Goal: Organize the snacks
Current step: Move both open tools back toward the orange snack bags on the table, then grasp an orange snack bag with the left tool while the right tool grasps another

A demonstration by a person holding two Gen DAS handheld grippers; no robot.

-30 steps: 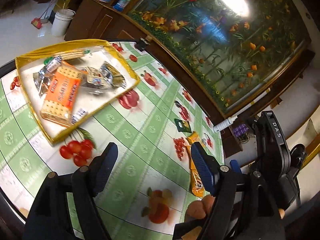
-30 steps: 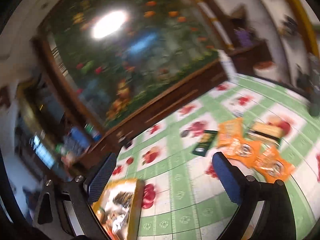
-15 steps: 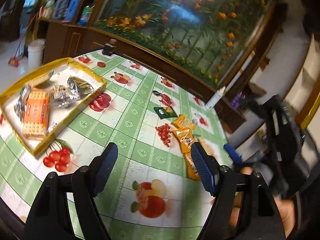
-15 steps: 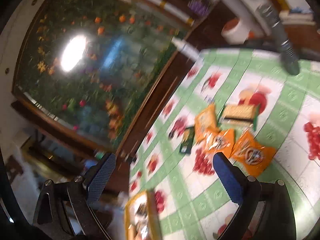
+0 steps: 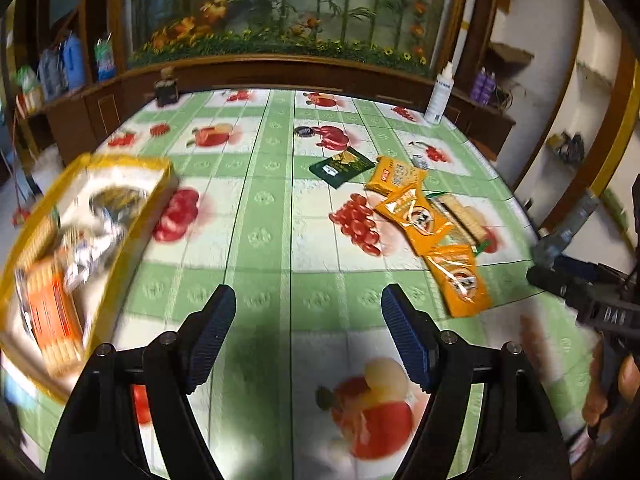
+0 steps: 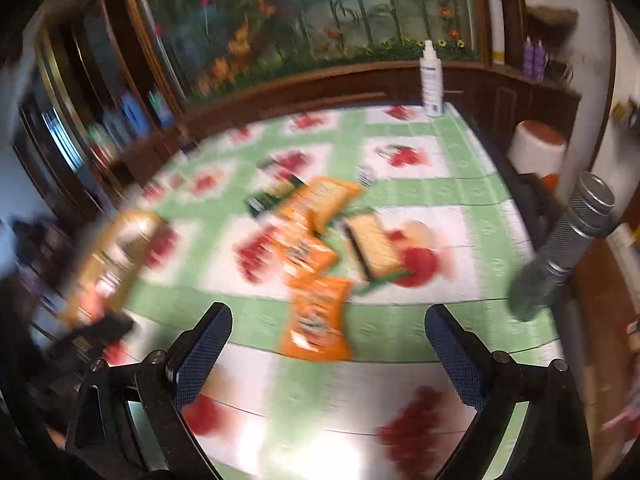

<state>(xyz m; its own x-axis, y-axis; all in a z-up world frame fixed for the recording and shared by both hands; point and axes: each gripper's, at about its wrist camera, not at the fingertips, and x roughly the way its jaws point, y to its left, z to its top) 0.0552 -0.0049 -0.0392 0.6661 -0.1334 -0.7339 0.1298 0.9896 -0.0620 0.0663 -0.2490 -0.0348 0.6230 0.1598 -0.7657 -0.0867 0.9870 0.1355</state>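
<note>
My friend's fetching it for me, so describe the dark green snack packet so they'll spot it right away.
On the fruit-print tablecloth, find the loose snack cluster right of the yellow tray. The dark green packet lies at its far left end, the only dark one beside the orange packets.

Table (image 5: 276,216) under a green-checked fruit-print cloth. On it: yellow tray (image 5: 120,240) at left, dark green packet (image 5: 340,166), three orange snack packets (image 5: 416,216), cracker pack (image 5: 460,216), white spray bottle (image 5: 438,96).

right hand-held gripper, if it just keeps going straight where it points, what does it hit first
Probably the nearest orange snack packet, which lies on the tablecloth just ahead of the open right hand-held gripper. The view is blurred, so depth is uncertain.
</note>
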